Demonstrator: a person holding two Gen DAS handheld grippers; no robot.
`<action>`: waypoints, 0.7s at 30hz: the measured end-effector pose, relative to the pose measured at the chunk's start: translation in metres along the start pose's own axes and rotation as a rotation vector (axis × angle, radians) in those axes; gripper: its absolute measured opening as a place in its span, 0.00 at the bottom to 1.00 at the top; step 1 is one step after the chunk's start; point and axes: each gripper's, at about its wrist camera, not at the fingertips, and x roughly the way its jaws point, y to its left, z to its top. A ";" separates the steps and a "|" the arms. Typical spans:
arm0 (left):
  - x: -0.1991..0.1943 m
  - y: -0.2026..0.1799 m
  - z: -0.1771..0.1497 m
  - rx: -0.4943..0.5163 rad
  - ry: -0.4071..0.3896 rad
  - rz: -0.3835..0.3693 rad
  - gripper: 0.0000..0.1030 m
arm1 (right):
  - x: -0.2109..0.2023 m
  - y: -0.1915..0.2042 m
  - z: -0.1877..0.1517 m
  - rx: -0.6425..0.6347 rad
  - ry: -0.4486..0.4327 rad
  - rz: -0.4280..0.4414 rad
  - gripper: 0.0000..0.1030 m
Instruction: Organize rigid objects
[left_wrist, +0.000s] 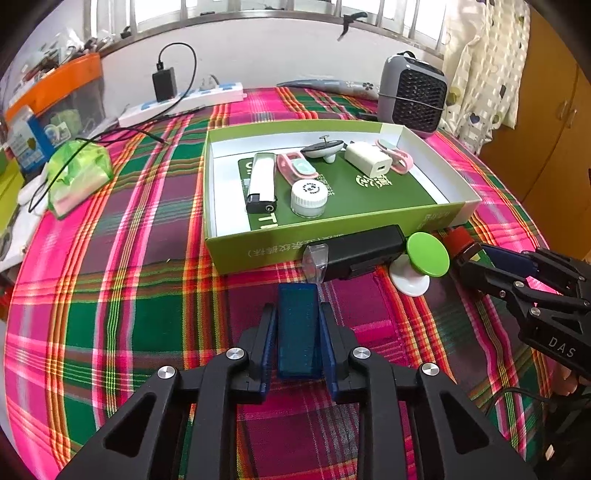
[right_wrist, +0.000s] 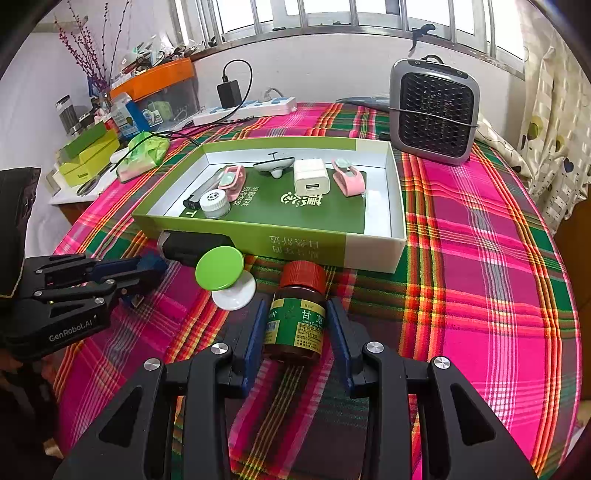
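My left gripper (left_wrist: 297, 310) is shut on a blue translucent rectangular block (left_wrist: 298, 328), held just above the plaid cloth in front of the green box (left_wrist: 258, 247). My right gripper (right_wrist: 295, 314) is shut on a brown medicine bottle (right_wrist: 297, 321) with a red cap and green label, near the box's front wall (right_wrist: 295, 243). The box holds a lighter (left_wrist: 261, 182), a white jar (left_wrist: 308, 197), a white charger (left_wrist: 368, 158), pink clips (left_wrist: 295, 168) and a grey gadget (left_wrist: 323, 149). A black device (left_wrist: 362, 251) and a green-topped knob (left_wrist: 424, 260) lie outside the box front.
A grey heater (right_wrist: 434, 110) stands behind the box at the right. A power strip (left_wrist: 184, 101), a green tissue pack (left_wrist: 79, 175) and boxes (right_wrist: 92, 151) crowd the left back. The table edge curves away on the right (right_wrist: 554, 258).
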 end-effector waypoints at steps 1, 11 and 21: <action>0.000 0.000 0.000 0.001 0.000 0.000 0.21 | 0.000 0.000 0.000 0.000 0.000 0.000 0.34; -0.004 0.002 0.000 -0.011 -0.012 -0.004 0.21 | 0.000 0.000 0.000 0.001 0.000 0.001 0.34; -0.020 0.001 0.003 -0.011 -0.060 -0.002 0.20 | -0.009 0.000 -0.001 0.005 -0.019 0.006 0.34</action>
